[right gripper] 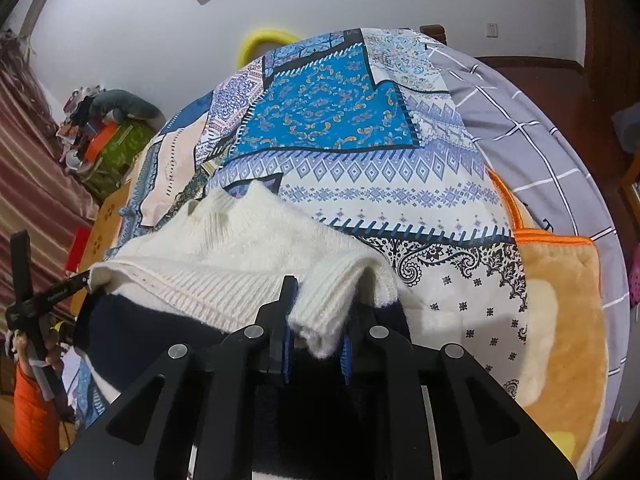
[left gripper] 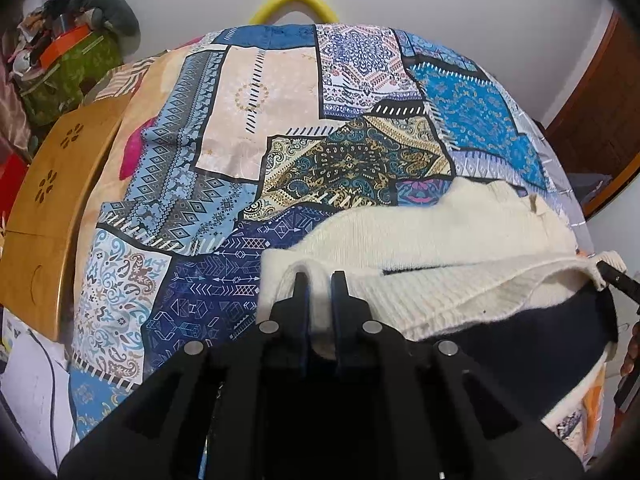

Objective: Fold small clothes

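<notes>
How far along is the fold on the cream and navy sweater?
Mid-fold. Done: the cream sweater lies partly doubled over on the patchwork bedspread, its navy part near the grippers. In hand: the left gripper and the right gripper each pinch a ribbed edge. Left: lay that edge down, release, and fold again.

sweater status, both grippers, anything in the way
Left gripper shut on sweater hem corner. Right gripper shut on opposite corner. Cream-and-navy sweater lies on patterned bedspread. Nothing in the way.

Patchwork bedspread [left gripper: 280,152] covers the bed — cream sweater [left gripper: 440,240] on it.
</notes>
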`<state>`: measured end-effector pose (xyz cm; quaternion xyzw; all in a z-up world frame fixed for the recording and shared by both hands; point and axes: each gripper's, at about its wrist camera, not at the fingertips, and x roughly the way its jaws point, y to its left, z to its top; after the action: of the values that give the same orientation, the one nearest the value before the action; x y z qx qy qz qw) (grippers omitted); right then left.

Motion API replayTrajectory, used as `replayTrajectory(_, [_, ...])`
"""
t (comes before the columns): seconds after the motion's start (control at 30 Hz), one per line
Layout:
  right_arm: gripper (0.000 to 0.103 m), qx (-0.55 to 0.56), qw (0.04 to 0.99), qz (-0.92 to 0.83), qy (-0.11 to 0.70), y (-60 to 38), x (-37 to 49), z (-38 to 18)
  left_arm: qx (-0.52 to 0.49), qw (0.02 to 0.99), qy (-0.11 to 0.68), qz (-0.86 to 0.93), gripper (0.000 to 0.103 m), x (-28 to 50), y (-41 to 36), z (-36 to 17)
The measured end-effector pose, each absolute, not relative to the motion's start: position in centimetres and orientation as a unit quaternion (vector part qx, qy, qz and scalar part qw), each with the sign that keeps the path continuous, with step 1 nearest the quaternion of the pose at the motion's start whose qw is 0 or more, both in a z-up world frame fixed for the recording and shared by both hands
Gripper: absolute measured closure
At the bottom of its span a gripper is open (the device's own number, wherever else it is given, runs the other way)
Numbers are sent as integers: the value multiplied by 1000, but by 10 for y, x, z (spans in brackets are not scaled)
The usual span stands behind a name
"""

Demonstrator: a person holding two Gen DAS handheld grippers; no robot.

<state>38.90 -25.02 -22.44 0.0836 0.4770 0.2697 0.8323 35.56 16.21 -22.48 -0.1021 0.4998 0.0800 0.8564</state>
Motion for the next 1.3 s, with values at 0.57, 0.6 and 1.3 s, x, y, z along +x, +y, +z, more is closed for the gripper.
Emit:
replayTrajectory(0.57, [51, 59, 870, 244, 425, -254, 371, -170, -82, 878, 453, 131, 44, 319, 180, -175])
replayTrajectory(0.6, [51, 53, 870, 245, 425, -251, 368, -168, -86, 878, 453, 132, 42, 317, 181, -175])
replayTrajectory(1.3, [19, -103, 863, 303, 390, -149, 292, -162, -215, 822, 519, 97, 22, 223, 184, -225])
